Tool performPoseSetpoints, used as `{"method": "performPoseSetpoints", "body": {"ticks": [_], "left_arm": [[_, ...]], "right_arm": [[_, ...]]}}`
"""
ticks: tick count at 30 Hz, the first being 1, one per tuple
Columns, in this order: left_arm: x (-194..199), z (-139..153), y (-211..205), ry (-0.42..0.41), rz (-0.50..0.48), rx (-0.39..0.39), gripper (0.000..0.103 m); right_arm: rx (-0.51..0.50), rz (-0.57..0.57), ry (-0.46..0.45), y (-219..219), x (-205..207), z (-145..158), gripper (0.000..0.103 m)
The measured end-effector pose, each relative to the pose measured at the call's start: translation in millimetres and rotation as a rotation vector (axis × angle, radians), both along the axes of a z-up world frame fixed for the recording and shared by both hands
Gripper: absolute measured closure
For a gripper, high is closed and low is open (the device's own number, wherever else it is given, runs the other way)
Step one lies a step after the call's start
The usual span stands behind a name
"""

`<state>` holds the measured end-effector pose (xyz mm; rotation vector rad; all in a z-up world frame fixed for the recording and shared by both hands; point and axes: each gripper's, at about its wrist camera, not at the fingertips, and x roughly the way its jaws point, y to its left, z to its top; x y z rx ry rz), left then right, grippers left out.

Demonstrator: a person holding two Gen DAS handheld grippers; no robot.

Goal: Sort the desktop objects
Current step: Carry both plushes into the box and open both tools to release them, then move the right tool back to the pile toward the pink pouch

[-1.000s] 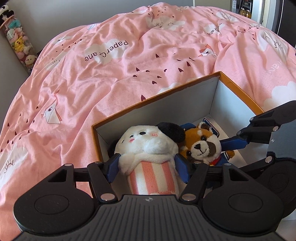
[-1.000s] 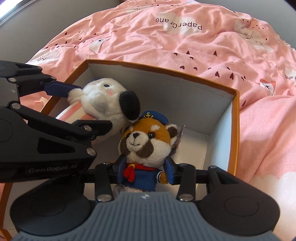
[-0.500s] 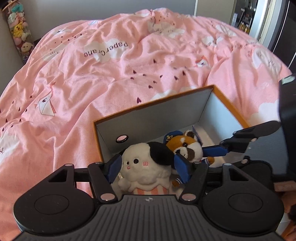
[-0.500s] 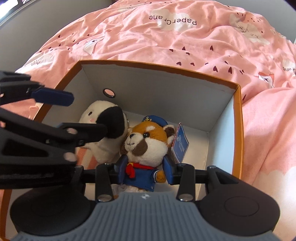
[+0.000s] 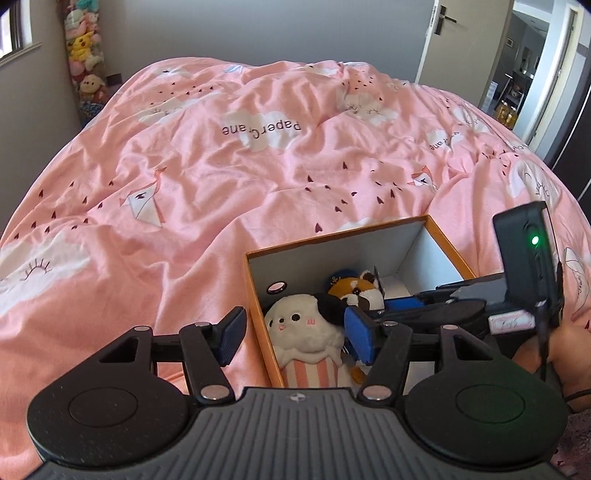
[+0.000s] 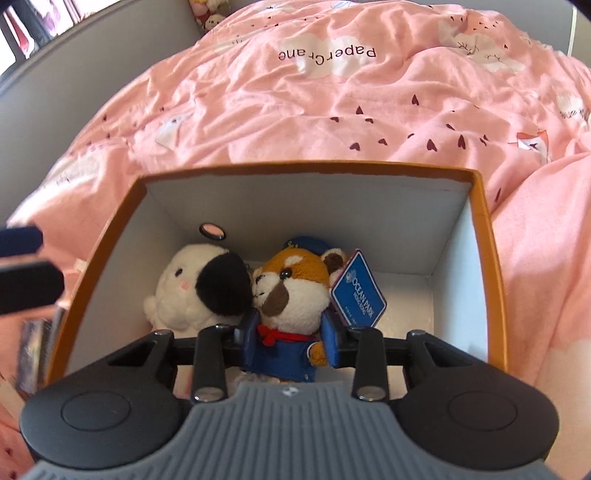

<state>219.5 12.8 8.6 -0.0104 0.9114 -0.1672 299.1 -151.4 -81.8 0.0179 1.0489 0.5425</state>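
Between right gripper (image 6: 290, 341) pads: red-panda plush (image 6: 291, 291)

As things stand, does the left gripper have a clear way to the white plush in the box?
Probably yes. The left gripper hangs open above the white plush, which lies uncovered, though one finger sits outside the box wall and would have to shift inward.

Pink bedspread (image 5: 229, 177), grey wall (image 5: 258, 33), open door (image 5: 458, 40), daylight.
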Motion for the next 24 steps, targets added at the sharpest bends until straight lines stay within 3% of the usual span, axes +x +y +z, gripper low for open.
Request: {"method": "performPoseSetpoints", "body": {"ticks": [4,13,20,24], "left_arm": [[-3,-5,3,0.015,0.011,0.015,0.033],[-18,-5,12,0.016,0.035,0.024,0.033],[-44,16,32,-0.016,0.069,0.026,0.033],[-64,30,50,-0.025,0.122,0.038,0.033]], "right_arm": [[-0.034,0.004,0.035,8,4,-10,0.068],[-0.058,0.013,-0.004,4,-5,-4,0.059],[-0.098,0.009,-0.115,-1,-25,23,0.052],[-0.041,0.044,-0.178,-1,-49,51,0.053]]}}
